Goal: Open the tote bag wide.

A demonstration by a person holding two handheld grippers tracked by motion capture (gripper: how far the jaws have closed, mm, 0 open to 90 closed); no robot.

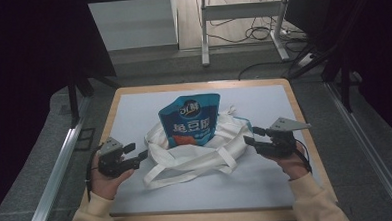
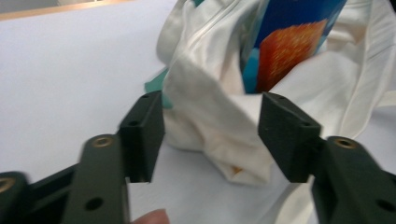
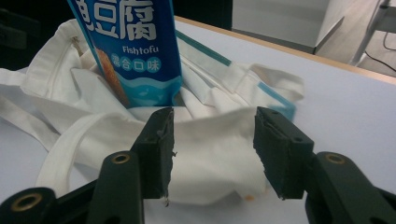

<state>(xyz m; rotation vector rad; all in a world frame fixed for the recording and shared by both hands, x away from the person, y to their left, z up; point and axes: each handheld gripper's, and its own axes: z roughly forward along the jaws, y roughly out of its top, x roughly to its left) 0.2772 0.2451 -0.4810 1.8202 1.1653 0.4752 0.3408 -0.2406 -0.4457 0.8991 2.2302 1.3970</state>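
Blue snack pouch (image 1: 189, 120) lettered "Fishtofu", Chinese characters above, stands in crumpled white cloth tote bag (image 1: 196, 153) at centre of white-topped, wood-edged worktop (image 1: 133, 105). Left tool (image 1: 140, 154) and right tool (image 1: 247, 136) flank bag, jaws of both spread, gripping nothing. Grey carpet, cables, white desk frame (image 1: 243, 23) beyond.

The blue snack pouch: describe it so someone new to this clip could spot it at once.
Start at the white-topped table with its wooden rim. Near its middle lies a crumpled cream tote bag with long straps. The blue snack pouch stands up out of the bag's mouth, the one glossy, brightly printed thing there, marked "Fishtofu" with an orange food picture.
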